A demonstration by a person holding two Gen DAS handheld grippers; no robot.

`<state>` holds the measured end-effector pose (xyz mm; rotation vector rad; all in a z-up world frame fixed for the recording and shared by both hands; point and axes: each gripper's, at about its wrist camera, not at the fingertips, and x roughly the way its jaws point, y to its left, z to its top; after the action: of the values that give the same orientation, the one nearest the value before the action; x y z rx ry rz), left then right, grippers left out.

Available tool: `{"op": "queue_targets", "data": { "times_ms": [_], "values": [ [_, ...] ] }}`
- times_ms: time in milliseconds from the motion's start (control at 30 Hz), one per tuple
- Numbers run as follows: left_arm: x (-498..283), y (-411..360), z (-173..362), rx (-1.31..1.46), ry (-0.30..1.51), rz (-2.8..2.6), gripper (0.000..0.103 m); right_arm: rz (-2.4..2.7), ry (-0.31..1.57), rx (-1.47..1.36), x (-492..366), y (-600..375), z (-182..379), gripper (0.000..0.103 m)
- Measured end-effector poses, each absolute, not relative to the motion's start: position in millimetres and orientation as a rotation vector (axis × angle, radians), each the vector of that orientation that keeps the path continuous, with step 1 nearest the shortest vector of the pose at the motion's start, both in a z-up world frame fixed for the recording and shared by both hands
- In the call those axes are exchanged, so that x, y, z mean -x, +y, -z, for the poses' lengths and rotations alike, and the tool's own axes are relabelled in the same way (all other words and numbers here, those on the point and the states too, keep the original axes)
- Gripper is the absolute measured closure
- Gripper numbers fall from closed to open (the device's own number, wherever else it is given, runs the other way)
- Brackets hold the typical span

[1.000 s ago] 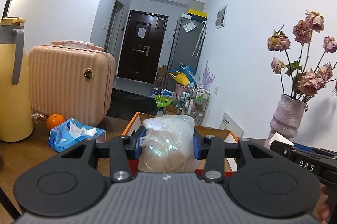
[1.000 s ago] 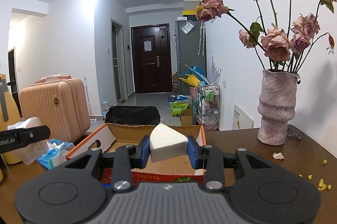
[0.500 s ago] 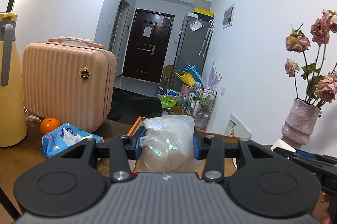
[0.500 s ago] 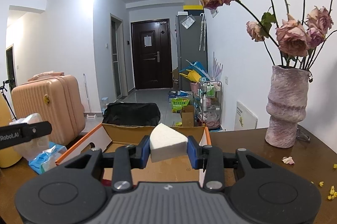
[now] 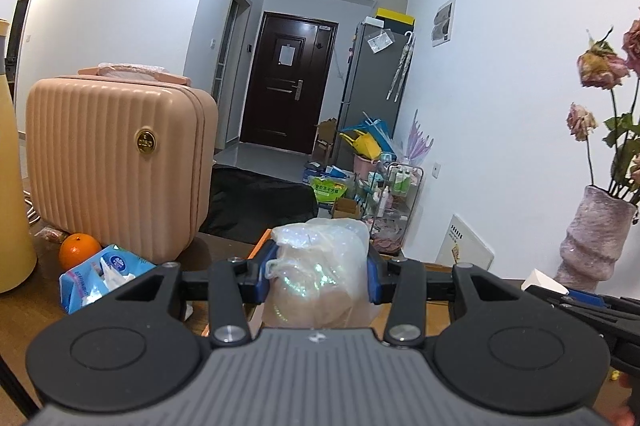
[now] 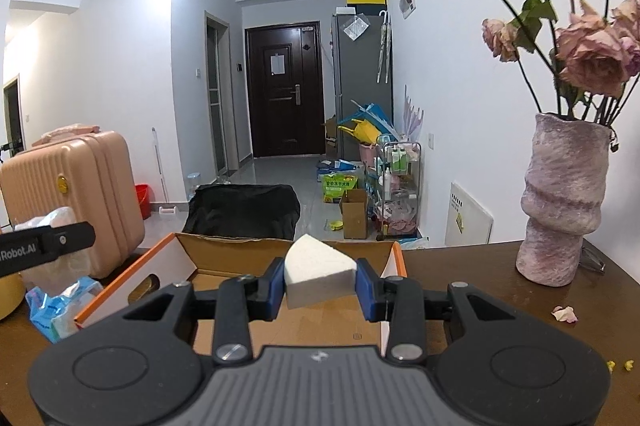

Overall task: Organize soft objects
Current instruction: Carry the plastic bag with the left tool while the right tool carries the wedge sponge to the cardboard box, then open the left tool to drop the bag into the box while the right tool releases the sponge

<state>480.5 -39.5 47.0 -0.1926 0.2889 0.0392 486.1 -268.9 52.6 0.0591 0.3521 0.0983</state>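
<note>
Left gripper (image 5: 318,276) is clamped on a crinkly plastic bag (image 5: 320,266), light but slippery. Right gripper (image 6: 320,284) squeezes a squishy white foam wedge (image 6: 318,276) mid-body, above the near cardboard box (image 6: 224,258).

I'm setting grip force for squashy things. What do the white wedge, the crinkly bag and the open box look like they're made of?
White wedge: looks like matte foam or sponge, with a fine grainy surface and clean cut faces.
Crinkly bag: thin translucent plastic film, glossy with iridescent glints, wrinkled; its tan contents can't be identified.
Open box: corrugated cardboard, plain brown inside, with orange edges.
</note>
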Motion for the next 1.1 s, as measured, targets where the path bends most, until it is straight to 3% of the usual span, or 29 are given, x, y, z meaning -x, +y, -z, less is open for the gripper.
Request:
{"op": "queue_targets", "data": {
  "times_ms": [1100],
  "values": [
    [-555, -61, 17, 0.012, 0.418, -0.110, 0.058, -0.090, 0.509, 0.014, -554, -255, 6, 0.066]
  ]
}}
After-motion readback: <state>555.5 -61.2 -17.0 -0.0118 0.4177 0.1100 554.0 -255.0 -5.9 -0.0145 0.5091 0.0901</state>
